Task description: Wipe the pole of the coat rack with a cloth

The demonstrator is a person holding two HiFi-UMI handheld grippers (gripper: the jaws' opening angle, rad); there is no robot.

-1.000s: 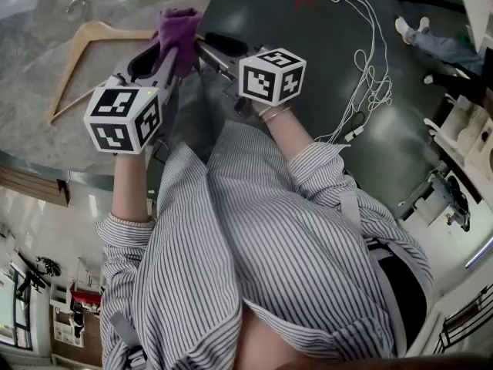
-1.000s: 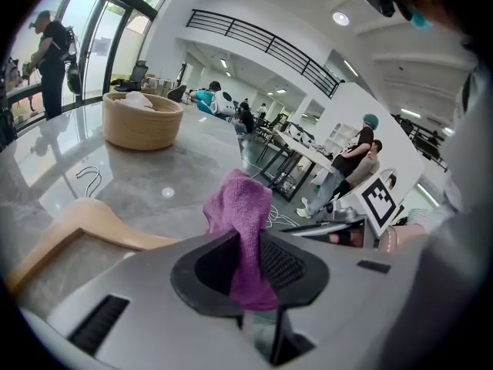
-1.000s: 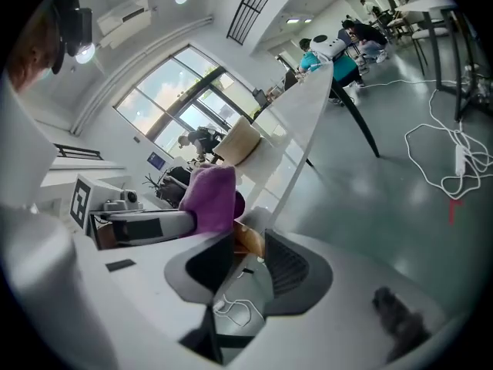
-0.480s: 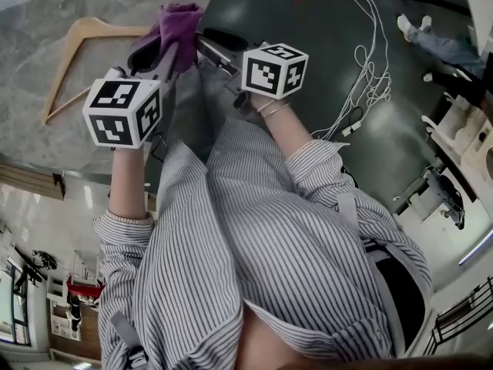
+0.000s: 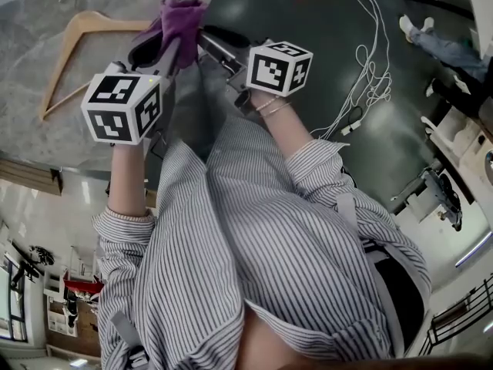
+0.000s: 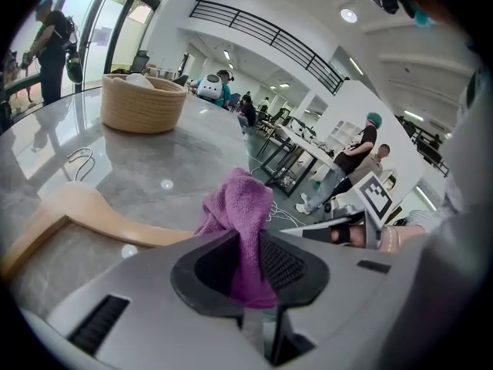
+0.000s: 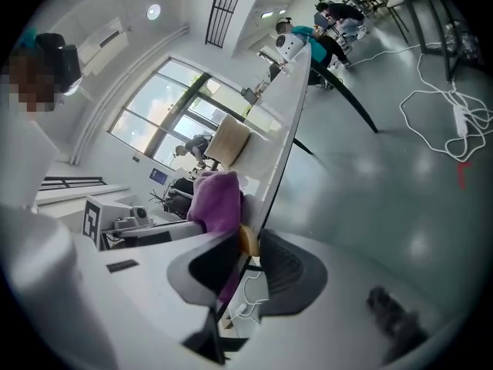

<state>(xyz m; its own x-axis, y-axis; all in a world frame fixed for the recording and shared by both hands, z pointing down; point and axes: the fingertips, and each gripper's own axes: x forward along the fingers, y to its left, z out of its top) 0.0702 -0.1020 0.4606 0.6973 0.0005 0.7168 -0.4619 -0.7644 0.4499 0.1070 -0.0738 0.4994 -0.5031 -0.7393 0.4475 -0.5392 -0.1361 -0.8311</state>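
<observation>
Our left gripper (image 6: 248, 245) pinches the purple cloth (image 6: 235, 206), which bunches up past its tips. Just beside it, our right gripper (image 7: 248, 247) has just been closing, its jaws not yet together around the cloth's edge. Beyond our left gripper, a wooden hanger (image 6: 92, 218) lies on the grey table (image 6: 154, 168).

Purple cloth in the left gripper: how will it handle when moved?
Probably floppy: the cloth bunches and folds over above the left gripper pinching it. Likely light, since that small pinch carries it. Its fuzzy nap suggests little slipping.
</observation>
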